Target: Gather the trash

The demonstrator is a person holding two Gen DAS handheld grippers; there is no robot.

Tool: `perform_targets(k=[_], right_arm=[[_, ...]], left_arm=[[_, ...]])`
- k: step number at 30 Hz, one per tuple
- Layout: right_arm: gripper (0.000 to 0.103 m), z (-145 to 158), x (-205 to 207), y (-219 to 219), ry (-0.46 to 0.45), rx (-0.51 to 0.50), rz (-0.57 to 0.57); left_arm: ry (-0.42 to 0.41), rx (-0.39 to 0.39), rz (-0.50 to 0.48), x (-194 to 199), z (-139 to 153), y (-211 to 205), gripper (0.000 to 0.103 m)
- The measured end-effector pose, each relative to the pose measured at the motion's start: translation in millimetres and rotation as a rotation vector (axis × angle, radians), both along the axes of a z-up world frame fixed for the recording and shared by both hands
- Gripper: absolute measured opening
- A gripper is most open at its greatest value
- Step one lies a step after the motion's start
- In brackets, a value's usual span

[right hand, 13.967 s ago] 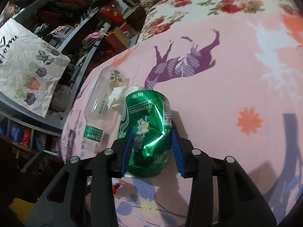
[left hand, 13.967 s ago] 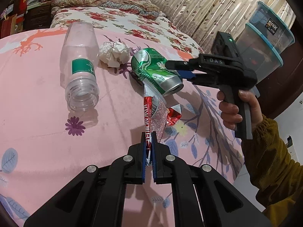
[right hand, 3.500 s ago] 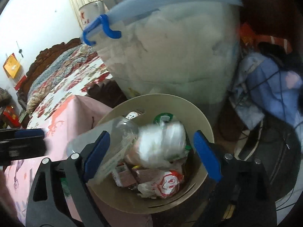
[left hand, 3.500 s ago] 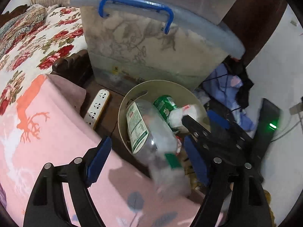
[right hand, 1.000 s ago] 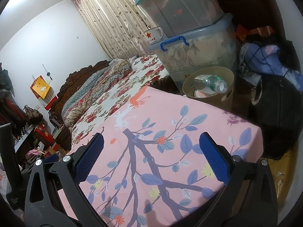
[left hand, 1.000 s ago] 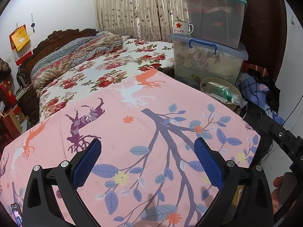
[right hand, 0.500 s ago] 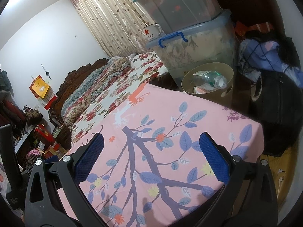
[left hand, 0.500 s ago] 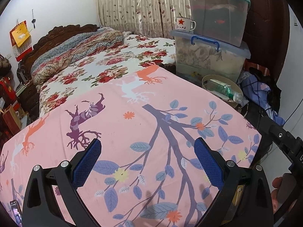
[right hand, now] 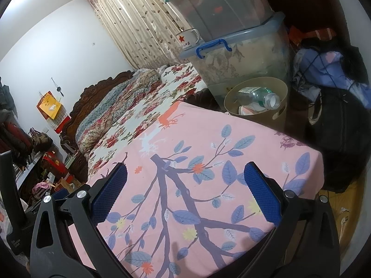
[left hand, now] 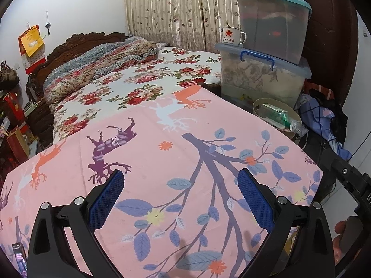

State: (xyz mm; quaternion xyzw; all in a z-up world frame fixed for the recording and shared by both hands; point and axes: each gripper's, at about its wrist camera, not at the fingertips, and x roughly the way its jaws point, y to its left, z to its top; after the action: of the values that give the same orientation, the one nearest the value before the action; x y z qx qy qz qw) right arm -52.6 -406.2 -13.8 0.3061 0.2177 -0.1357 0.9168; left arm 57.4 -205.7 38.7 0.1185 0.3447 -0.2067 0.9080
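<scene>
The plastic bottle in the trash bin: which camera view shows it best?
The right wrist view: the plastic bottle lies across the trash bin, its open mouth toward the camera, other trash visible beneath. In the left wrist view the bottle is partly cut off by the pink cloth's edge.

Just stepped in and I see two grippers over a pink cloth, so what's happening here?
A person holds two handheld grippers above the pink leaf-print cloth, collecting trash. Both the left gripper and the right gripper are open and hold nothing. The clear plastic bottle with a green label lies across the top of the round beige bin, with other rubbish beneath it. No trash shows on the visible cloth.
</scene>
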Motion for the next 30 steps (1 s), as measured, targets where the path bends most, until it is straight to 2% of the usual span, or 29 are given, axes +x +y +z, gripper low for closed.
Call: perform_targets(k=[17, 30], right_arm=[[0.100, 3.3, 3.5, 4.3, -0.002, -0.014, 0.013], [0.100, 4.1, 2.6, 6.0, -0.001, -0.015, 0.007]], left_arm=[[-0.050, 0.020, 0.039, -1.2, 5.4, 6.9, 0.095], [-0.076, 0.027, 0.029, -8.5, 6.3, 5.2, 0.095]])
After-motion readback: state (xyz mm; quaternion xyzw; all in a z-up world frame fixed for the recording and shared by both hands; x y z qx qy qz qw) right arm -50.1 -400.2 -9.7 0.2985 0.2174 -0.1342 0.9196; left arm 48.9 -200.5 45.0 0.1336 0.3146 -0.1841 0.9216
